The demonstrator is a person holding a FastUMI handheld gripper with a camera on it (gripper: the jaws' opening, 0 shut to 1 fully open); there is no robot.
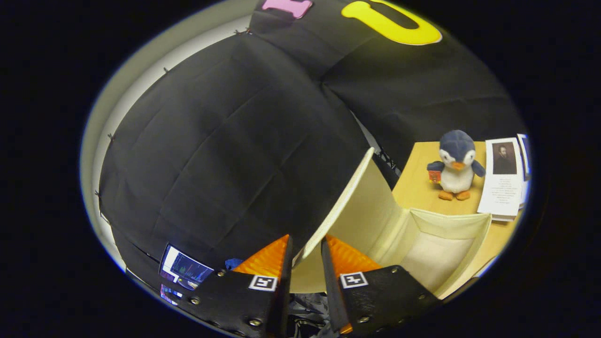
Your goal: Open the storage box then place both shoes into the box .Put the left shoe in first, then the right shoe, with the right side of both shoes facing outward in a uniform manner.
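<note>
The cream storage box [450, 219] stands on a wooden table just ahead and to the right of my fingers, its pale inside open to view. Its lid [359, 211] is raised and tilted up on edge, hinged along the box's near-left side. The lid's free edge runs down between my two fingers. My gripper [305, 241] is shut on that lid edge, one finger on the outer face and one on the inner face. No shoe lies inside the part of the box that I see.
A plush penguin [455, 164] stands on the wooden table [415, 188] beyond the box, next to a printed sheet with a portrait [502, 183]. A lit screen [184, 268] sits low to the left of my fingers.
</note>
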